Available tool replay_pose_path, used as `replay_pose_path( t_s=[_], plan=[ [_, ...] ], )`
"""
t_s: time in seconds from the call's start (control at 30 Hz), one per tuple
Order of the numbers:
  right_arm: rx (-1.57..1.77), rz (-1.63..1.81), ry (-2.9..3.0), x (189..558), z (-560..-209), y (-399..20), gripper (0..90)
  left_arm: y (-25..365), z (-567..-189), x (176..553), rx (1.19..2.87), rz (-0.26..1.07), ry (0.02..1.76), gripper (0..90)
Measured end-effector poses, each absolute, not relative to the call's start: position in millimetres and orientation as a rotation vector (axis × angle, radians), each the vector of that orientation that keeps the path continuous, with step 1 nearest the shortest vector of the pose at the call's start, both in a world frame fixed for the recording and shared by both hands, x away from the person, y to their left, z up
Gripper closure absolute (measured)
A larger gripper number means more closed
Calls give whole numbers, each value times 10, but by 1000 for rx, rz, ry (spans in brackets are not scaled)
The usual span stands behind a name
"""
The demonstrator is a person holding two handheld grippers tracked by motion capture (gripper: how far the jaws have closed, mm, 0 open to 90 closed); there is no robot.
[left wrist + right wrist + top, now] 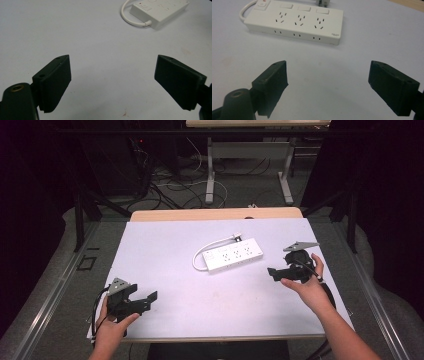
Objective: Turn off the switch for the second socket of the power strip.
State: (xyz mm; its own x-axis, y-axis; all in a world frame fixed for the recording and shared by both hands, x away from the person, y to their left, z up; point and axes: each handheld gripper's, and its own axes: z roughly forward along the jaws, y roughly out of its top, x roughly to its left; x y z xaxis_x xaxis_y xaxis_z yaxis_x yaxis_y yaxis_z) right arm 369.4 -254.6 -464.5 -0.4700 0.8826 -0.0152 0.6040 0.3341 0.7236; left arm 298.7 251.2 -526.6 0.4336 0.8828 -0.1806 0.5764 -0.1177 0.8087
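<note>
Left claw (152, 296) near-left on the desk (165, 245), jaws wide apart, nothing between them. White power strip (233, 254) lies flat at desk centre, cord looped at its left end, plug at the far side. Right claw (271, 272) at right, just beside the strip, jaws wide, empty.
</note>
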Motion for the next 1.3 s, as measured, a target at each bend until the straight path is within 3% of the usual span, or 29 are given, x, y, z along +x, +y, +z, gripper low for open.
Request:
replay_pose_path(
  t_s=[0.63, 1.3],
  plan=[
    [1265, 963, 2249, 3926, -4472, -2381, 194, 2511, -5271, 2991, 1813, 436, 1247, 146],
    [1251, 913, 2258, 4232, -4296, -2098, 321, 2520, -5273, 2993, 1820, 432, 1248, 150]
  ],
)
